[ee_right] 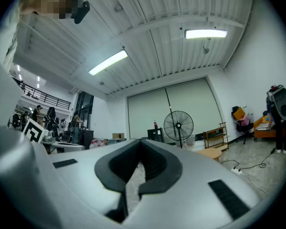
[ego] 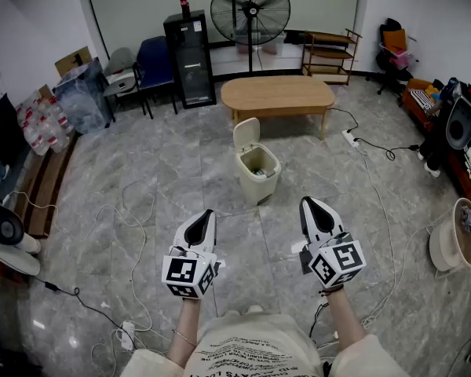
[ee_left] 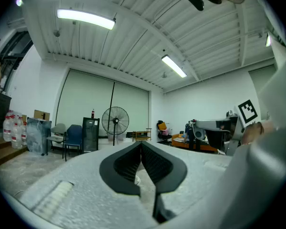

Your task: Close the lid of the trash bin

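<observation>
A cream trash bin (ego: 258,173) stands on the grey tiled floor ahead of me, its lid (ego: 246,133) tipped up and open at the back, rubbish visible inside. My left gripper (ego: 207,215) is held well short of the bin, to its lower left, jaws shut with nothing between them. My right gripper (ego: 309,204) is level with it, to the bin's lower right, also shut and empty. In both gripper views the black pads meet at the tip: left gripper (ee_left: 141,143), right gripper (ee_right: 141,141). The bin is hidden in both gripper views.
A low wooden table (ego: 277,94) stands behind the bin, with a standing fan (ego: 250,9), a black cabinet (ego: 190,60) and chairs (ego: 152,67) further back. Cables (ego: 133,210) run across the floor on both sides. A power strip (ego: 350,137) lies right of the table.
</observation>
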Demonstrator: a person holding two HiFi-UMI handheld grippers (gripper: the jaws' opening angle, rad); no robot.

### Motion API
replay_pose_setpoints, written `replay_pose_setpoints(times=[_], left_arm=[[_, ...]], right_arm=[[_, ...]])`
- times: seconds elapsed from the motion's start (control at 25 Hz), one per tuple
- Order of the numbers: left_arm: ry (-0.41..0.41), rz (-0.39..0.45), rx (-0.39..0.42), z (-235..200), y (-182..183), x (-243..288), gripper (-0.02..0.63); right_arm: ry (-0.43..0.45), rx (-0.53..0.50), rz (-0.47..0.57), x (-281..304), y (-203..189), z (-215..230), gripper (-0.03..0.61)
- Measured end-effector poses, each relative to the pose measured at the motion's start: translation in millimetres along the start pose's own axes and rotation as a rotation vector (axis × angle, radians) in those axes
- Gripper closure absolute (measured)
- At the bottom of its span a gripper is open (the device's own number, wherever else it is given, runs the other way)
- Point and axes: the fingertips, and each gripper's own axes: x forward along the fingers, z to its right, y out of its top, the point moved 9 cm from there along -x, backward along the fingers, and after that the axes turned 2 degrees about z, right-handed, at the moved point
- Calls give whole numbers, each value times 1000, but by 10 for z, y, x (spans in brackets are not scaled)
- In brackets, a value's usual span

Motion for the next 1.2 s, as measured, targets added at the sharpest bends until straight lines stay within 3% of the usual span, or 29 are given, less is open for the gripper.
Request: replay_pose_setpoints(times=[0.4, 0.64, 0.72, 0.88, 0.96, 1.2], left_arm=[[6, -9, 1, 106, -16, 82, 591], [16, -47, -10, 125, -151, 110, 591], [22, -57, -17, 115, -195, 123, 591], [20, -65, -22, 116, -222, 229, 591], [18, -76, -25, 115, -242, 282, 591], [7, -105, -32, 65, -310, 509, 591]], right_arm=[[20, 26, -7, -32, -67, 195, 572], [-14, 27, -50, 11, -171, 294, 563], [-17, 45, -62, 27, -228, 318, 500], [-20, 50, -75, 94, -291, 406, 447], [-23, 74, -77, 136, -318, 452, 390], [-20, 107, -98, 295, -416, 588, 320]])
